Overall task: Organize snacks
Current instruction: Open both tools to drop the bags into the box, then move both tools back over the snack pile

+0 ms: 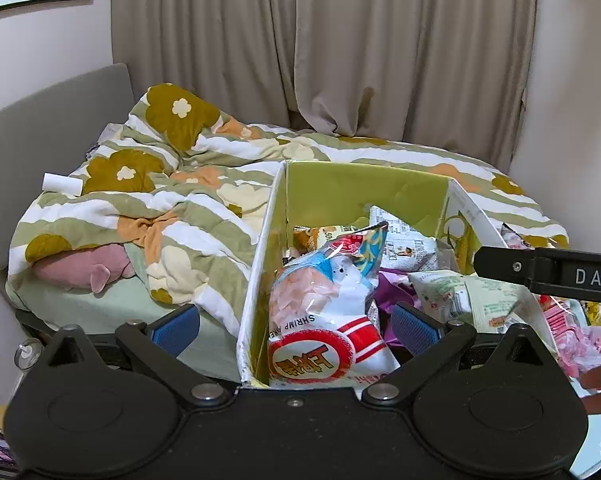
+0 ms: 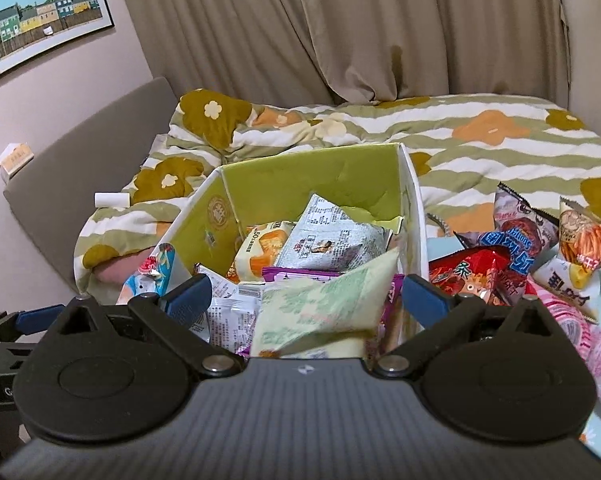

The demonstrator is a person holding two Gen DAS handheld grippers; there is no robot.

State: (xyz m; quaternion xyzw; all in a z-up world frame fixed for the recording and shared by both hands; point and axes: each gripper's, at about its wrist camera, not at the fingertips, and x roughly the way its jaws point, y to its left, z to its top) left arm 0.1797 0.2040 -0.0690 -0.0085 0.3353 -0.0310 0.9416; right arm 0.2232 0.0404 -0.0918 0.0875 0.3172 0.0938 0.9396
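The box point(image 2: 300, 172), green inside and white outside, stands open on the bed just ahead of me, already part full of snack packets. A pale green packet point(image 2: 324, 304) sits between my right gripper's point(image 2: 304, 300) fingers, blurred, and no pad touches it; those jaws stand wide apart. My left gripper point(image 1: 296, 324) is spread wide too, straddling the box's near left wall, with a shrimp-cracker bag point(image 1: 324, 320) between the fingers but untouched. That bag's lower end is cut off by the gripper body. Deeper in the box lie a grey printed packet point(image 2: 332, 240) and an orange one point(image 2: 260, 248), half buried; what lies under them I cannot make out. Right of the box a loose heap of packets point(image 2: 520, 256) spreads over the bed, its near edge hidden behind my right gripper. The floral duvet point(image 1: 160, 208) is rumpled at far left, over a pink pillow point(image 1: 84, 268). Beige curtains point(image 1: 340, 40) hang behind, and a framed picture point(image 2: 44, 16) is on the left wall.
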